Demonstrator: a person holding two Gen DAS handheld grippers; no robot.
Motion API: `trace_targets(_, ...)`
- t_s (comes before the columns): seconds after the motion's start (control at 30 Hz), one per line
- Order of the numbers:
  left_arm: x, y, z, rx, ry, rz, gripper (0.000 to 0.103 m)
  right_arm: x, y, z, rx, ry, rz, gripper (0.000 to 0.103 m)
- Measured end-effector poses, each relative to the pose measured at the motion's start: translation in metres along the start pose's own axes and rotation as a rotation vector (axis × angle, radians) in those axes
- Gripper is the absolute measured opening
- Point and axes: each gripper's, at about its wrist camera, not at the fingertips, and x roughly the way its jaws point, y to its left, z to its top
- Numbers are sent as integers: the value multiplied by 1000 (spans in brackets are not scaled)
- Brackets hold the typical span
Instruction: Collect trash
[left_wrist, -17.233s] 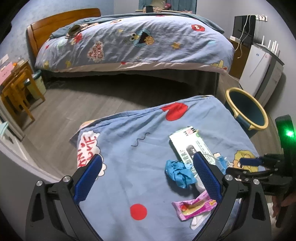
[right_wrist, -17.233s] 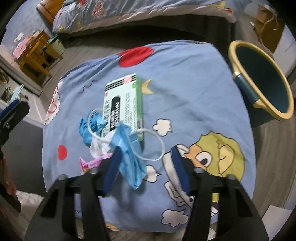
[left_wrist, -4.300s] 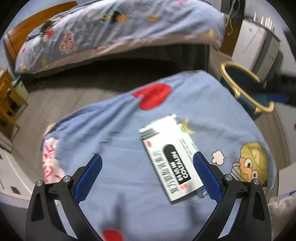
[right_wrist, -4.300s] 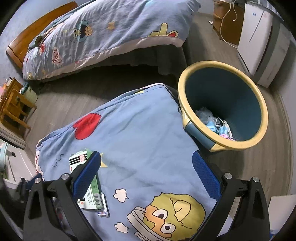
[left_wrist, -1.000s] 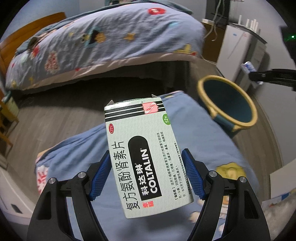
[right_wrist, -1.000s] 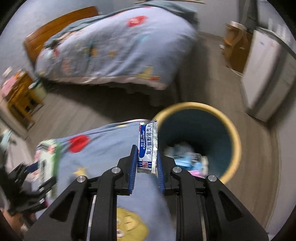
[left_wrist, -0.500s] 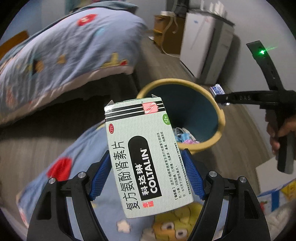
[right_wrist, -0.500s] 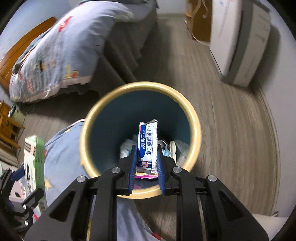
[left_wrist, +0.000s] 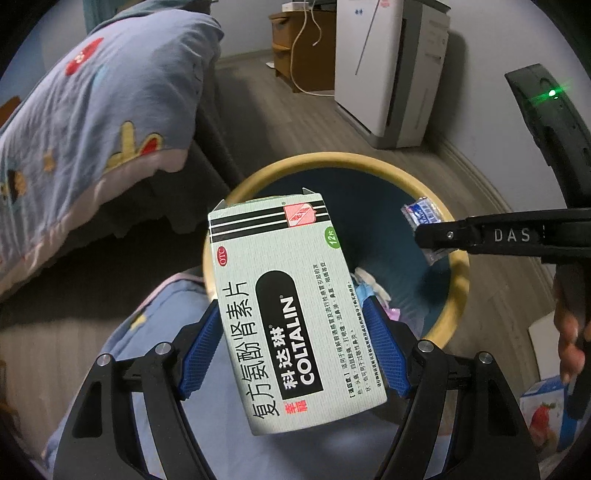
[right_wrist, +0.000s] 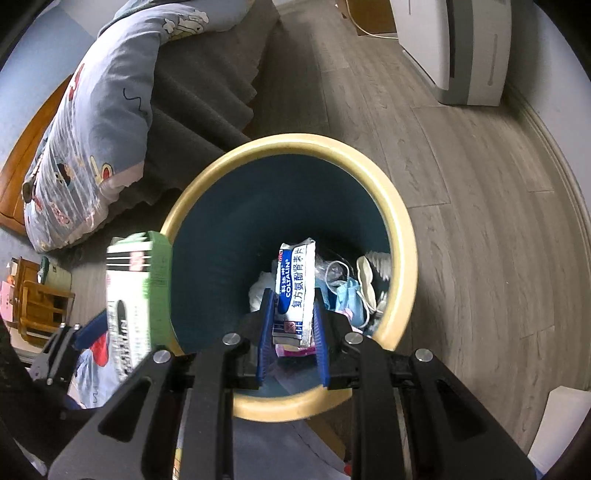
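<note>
My left gripper is shut on a pale green medicine box marked COLTALIN, held upright over the near rim of the blue bin with a yellow rim. My right gripper is shut on a small white and blue pill sachet, hanging straight above the open mouth of the bin. Face masks and wrappers lie at the bin's bottom. The right gripper with the sachet shows from the side in the left wrist view, and the box shows at left in the right wrist view.
A bed with a blue cartoon quilt stands left of the bin. A white appliance and a wooden cabinet stand against the far wall. A blue cartoon-print cloth lies below my left gripper. A person's hand grips the right handle.
Both grippers have swung from above the blue cloth towards the bin. The box now hangs at the bin's rim and the sachet sits lower over its mouth.
</note>
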Motion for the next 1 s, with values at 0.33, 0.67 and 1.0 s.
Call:
trace_targets(0.33, 7, 5, -8, -51, -23, -25, 87, 1, -5, 5, 34, -22, 1, 53)
trace_targets(0.67, -36, 15, -34, -101, -94, -20, 95, -33, -4, -3, -50, -84, -54, 54)
trace_targets(1.0, -93, 10, -62, -153, -138, 69, 98, -96, 26, -38, -396, -224, -112, 97)
